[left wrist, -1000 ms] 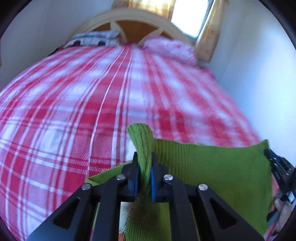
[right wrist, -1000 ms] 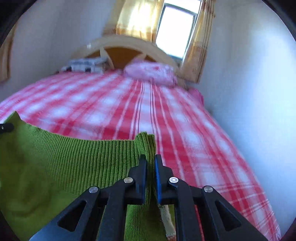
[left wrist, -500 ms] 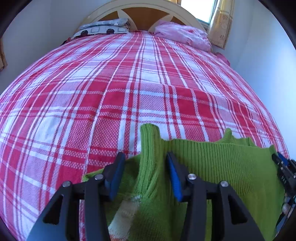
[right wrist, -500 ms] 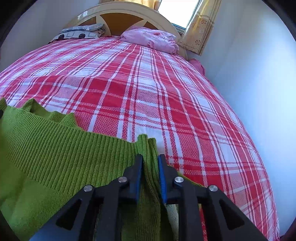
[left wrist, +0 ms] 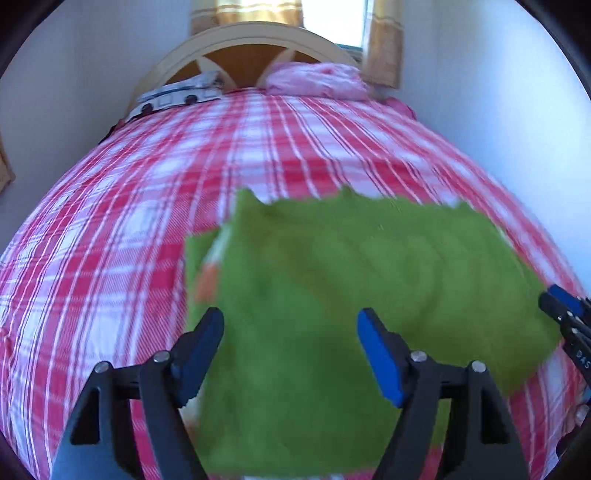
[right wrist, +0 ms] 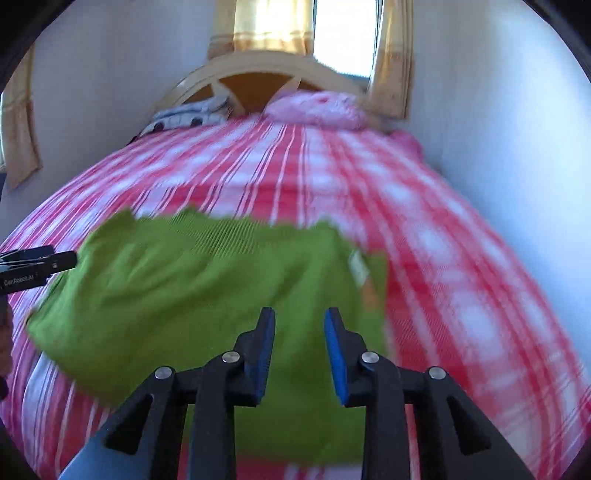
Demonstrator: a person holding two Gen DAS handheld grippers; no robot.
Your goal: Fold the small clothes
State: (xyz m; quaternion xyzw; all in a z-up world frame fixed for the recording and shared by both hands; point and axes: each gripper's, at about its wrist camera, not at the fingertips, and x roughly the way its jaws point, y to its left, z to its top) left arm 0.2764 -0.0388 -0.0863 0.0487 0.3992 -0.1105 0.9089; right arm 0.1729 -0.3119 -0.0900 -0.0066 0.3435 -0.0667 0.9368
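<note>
Left hand-held gripper (left wrist: pixel 290 339) nearest the lens — black arms, blue pads spread wide and opening further, nothing pinched, green cloth only lying beneath the gap. Right hand-held gripper (right wrist: pixel 299 341) likewise letting go: narrower gap, jaws opening, no fabric caught between the pads.

Just beyond both, green ribbed knit garment (left wrist: pixel 369 288), folded over on itself, resting on the red-and-white plaid bedspread (left wrist: pixel 110 229) near the foot of the bed. Far edge ragged, uneven. On one side a lower layer pokes out past the upper one, with a pale patch showing there — what it is, hard to tell through the blur.

Risks from here, as a judgement:
- Springy knit, freshly released — could creep open or lift along the fold, losing the crease.
- Layers already misaligned at that side; folding again without squaring up would likely give a lopsided bundle.
- Soft bed under it, no firm desk — pressing down to flatten may drag the bedspread and skew the garment.
- Open pads pulling away low could snag a rib and tug the top layer off.

Farther off, pink pillow (left wrist: pixel 314 79) and cream arched wooden headboard (left wrist: pixel 258 35), well clear.
</note>
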